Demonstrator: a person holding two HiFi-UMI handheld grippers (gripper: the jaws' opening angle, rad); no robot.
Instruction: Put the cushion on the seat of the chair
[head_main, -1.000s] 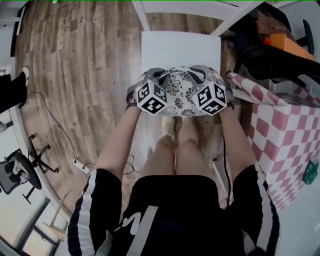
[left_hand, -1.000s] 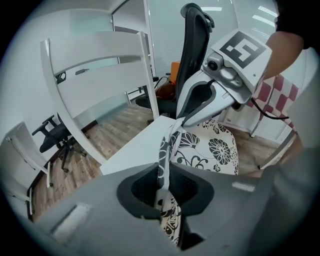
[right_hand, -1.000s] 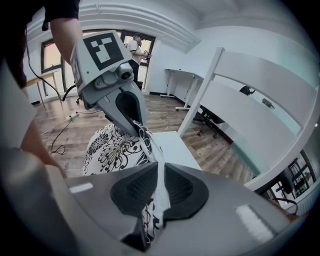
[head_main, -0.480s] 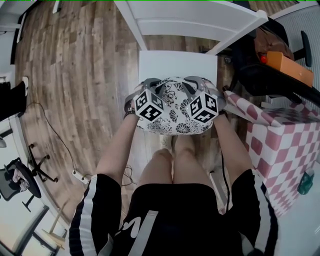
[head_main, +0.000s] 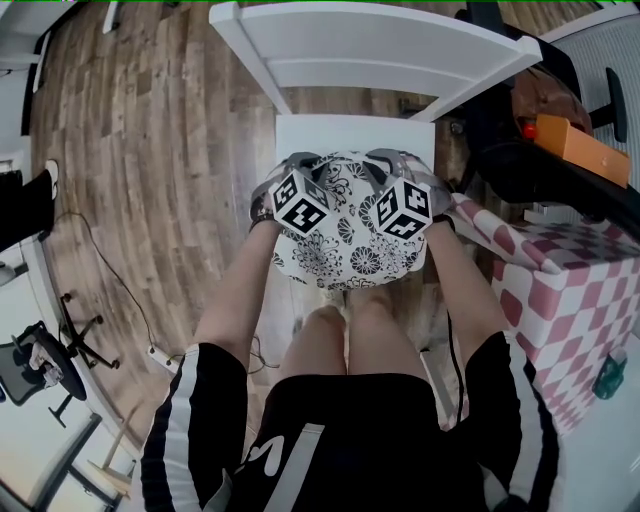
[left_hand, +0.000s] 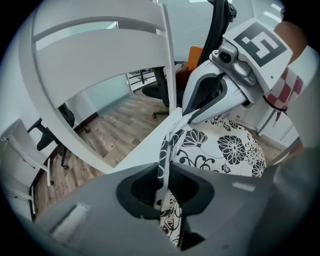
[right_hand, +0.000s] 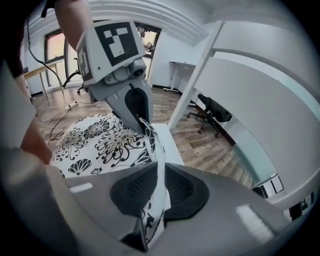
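Head view looks steeply down on the chair (head_main: 330, 130); both gripper views, close along their jaws, share the cushion (head_main: 345, 235).

Floral cushion (right_hand: 97, 142) edge pinched flat between right gripper (right_hand: 160, 172) pads, lower centre.
Left gripper (right_hand: 144, 124) clamps the far edge, upper left; white chair seat (right_hand: 173, 148) just behind; backrest (right_hand: 250, 85) at right.

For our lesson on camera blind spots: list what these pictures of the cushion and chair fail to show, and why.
- Head view: whether the cushion touches the chair seat; the cushion covers the gap.
- Head view: the chair seat's front edge, hidden beneath the cushion.
- All views: the cushion's underside, facing away from each camera.
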